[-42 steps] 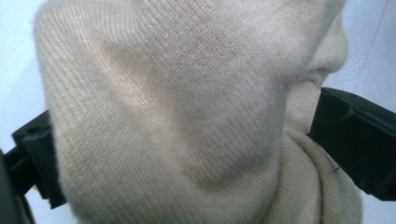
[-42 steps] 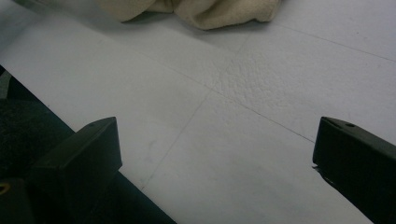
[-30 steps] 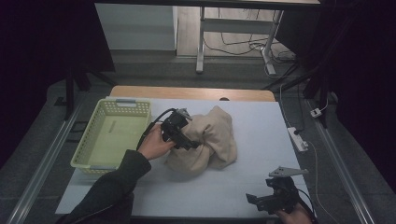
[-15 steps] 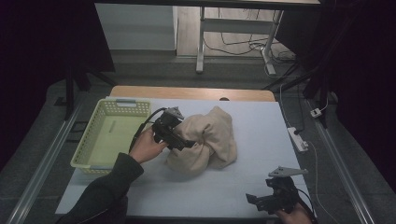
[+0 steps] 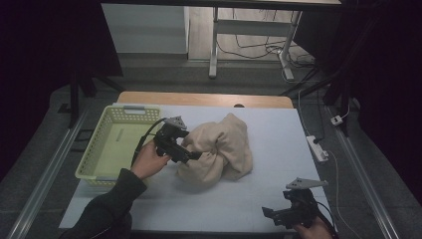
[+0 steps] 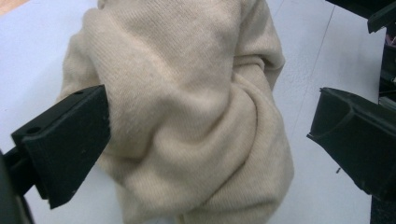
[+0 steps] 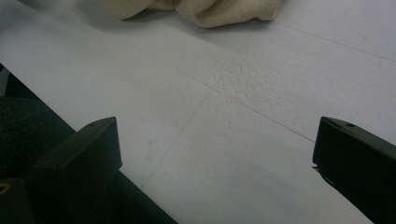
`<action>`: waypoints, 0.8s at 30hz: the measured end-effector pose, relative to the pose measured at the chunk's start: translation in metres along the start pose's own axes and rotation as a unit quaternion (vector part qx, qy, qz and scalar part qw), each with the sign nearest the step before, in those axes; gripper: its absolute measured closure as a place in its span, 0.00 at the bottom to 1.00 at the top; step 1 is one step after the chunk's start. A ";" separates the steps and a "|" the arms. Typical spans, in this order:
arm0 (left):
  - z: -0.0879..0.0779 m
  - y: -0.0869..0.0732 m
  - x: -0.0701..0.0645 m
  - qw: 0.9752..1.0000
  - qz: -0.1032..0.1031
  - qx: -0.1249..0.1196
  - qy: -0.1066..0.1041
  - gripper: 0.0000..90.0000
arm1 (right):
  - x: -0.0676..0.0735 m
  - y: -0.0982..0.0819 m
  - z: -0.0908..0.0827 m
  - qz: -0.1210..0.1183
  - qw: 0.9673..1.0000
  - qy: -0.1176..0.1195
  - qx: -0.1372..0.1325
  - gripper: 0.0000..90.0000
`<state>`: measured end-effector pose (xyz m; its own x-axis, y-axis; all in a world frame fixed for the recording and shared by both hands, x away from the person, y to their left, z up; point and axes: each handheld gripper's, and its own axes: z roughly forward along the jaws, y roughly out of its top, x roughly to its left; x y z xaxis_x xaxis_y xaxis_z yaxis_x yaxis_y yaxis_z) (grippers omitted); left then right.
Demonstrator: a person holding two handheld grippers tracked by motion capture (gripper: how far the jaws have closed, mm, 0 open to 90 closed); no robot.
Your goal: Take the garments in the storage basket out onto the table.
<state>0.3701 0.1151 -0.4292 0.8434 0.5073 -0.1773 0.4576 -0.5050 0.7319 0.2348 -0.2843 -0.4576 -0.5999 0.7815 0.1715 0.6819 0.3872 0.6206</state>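
A crumpled cream knitted sweater (image 5: 219, 154) lies in a heap on the middle of the pale table (image 5: 278, 144). My left gripper (image 5: 193, 156) is at the heap's left side, held by a hand in a dark sleeve. In the left gripper view the sweater (image 6: 187, 93) bulges between the two jaws, and the left gripper (image 6: 210, 149) is open wide around a thick fold. My right gripper (image 5: 268, 214) rests low at the table's front right corner. It stands open (image 7: 215, 158) over bare table, with the sweater's hem (image 7: 210, 11) far ahead.
A yellow-green plastic basket (image 5: 92, 167) with nothing visible inside stands on the table's left side, just behind my left hand. A white power strip (image 5: 317, 148) lies off the right edge. Bare table stretches between the sweater and the right gripper.
My left hand and gripper have shifted slightly to the left and lower along the sweater's left side. The right gripper has stayed still.
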 end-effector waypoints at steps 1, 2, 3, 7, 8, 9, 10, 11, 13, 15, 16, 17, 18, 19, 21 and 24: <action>-0.001 -0.001 0.000 1.000 0.000 -0.001 0.000 0.00 | 0.000 0.000 0.000 0.000 1.000 0.000 0.000 0.01; -0.003 -0.002 0.000 1.000 -0.002 -0.002 0.000 0.00 | 0.000 0.000 0.000 -0.001 1.000 0.000 0.000 0.01; -0.004 -0.003 0.000 1.000 -0.003 -0.002 0.001 0.00 | 0.000 0.000 0.000 -0.001 1.000 0.000 0.000 0.01; -0.010 -0.008 -0.001 1.000 -0.006 -0.007 0.001 0.00 | 0.000 0.000 0.000 -0.002 1.000 0.000 -0.001 0.01; -0.012 -0.009 -0.002 1.000 -0.008 -0.007 0.003 0.00 | 0.000 0.000 0.000 -0.002 1.000 0.000 -0.001 0.01; -0.014 -0.011 -0.002 1.000 -0.009 -0.008 0.005 0.00 | 0.001 0.000 0.000 -0.003 1.000 0.000 -0.001 0.01; -0.016 -0.012 -0.003 1.000 -0.011 -0.010 0.005 0.00 | 0.001 0.000 0.000 -0.003 1.000 0.000 -0.001 0.01; -0.017 -0.013 -0.003 1.000 -0.012 -0.011 0.005 0.00 | 0.000 0.000 0.000 -0.005 1.000 0.000 -0.001 0.01; -0.020 -0.015 -0.003 1.000 -0.019 -0.015 0.004 0.00 | 0.000 0.000 0.000 -0.006 1.000 0.000 -0.001 0.01; -0.023 -0.018 -0.003 1.000 -0.021 -0.016 0.005 0.00 | 0.000 0.000 0.000 -0.006 1.000 0.000 0.000 0.01; -0.024 -0.019 -0.004 1.000 -0.022 -0.017 0.004 0.00 | 0.001 0.000 0.000 -0.006 1.000 0.000 0.000 0.01; -0.026 -0.020 -0.004 1.000 -0.022 -0.017 0.006 0.00 | 0.001 0.000 0.000 -0.006 1.000 0.000 0.000 0.01; -0.027 -0.022 -0.005 1.000 -0.022 -0.019 0.007 0.00 | 0.001 0.000 0.000 -0.006 1.000 0.000 0.000 0.01; -0.028 -0.023 -0.005 1.000 -0.022 -0.020 0.008 0.00 | 0.001 0.000 0.000 -0.006 1.000 0.000 0.000 0.01; -0.030 -0.025 -0.007 1.000 -0.022 -0.020 0.010 0.00 | 0.001 0.000 0.000 -0.006 1.000 0.000 0.000 0.01; -0.036 -0.030 -0.009 0.999 -0.025 -0.023 0.013 0.00 | 0.001 0.000 0.000 -0.006 1.000 -0.002 0.001 0.01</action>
<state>0.3388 0.1508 -0.4253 0.8121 0.5491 -0.1973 0.4845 -0.4462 0.7524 0.2347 -0.2836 -0.4578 -0.6070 0.7783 0.1608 0.6746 0.3977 0.6219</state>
